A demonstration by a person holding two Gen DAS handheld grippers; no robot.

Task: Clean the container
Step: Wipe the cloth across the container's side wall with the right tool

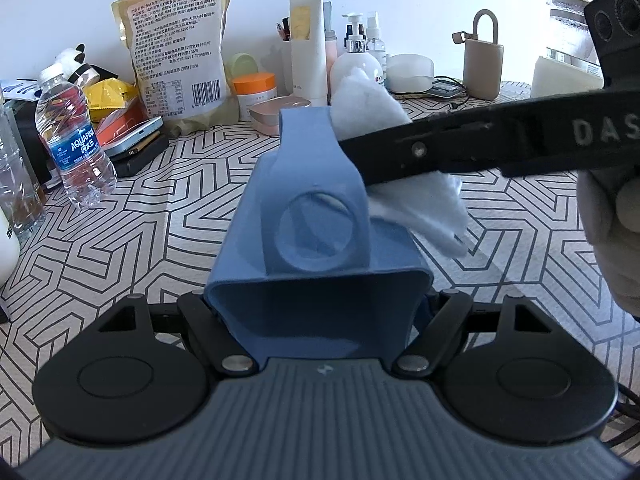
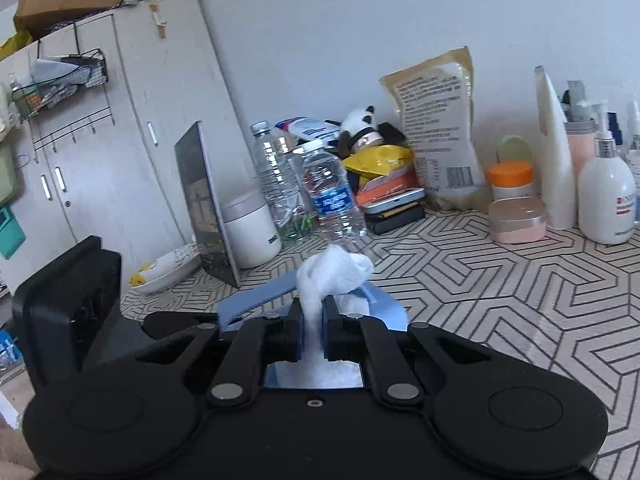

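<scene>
A blue soft container [image 1: 316,240] with a strap and a round hole fills the middle of the left wrist view, open end toward the camera. My left gripper [image 1: 318,314] is shut on its sides, and the fingertips are hidden behind it. My right gripper [image 2: 312,322] is shut on a white cloth [image 2: 332,276]. Its black finger [image 1: 420,148] reaches in from the right and presses the white cloth [image 1: 424,208] against the container's right upper side. A gloved hand [image 1: 612,232] holds that tool. In the right wrist view, parts of the blue container [image 2: 256,300] show under the cloth.
The patterned tabletop [image 1: 160,220] carries clutter along the wall: a water bottle [image 1: 74,140], a snack bag [image 1: 176,48], an orange-lidded jar [image 1: 256,92], a pink tin [image 1: 280,114], a pump bottle [image 1: 356,68] and a beige case [image 1: 482,64]. A mirror [image 2: 204,200] and white cup [image 2: 252,232] stand left.
</scene>
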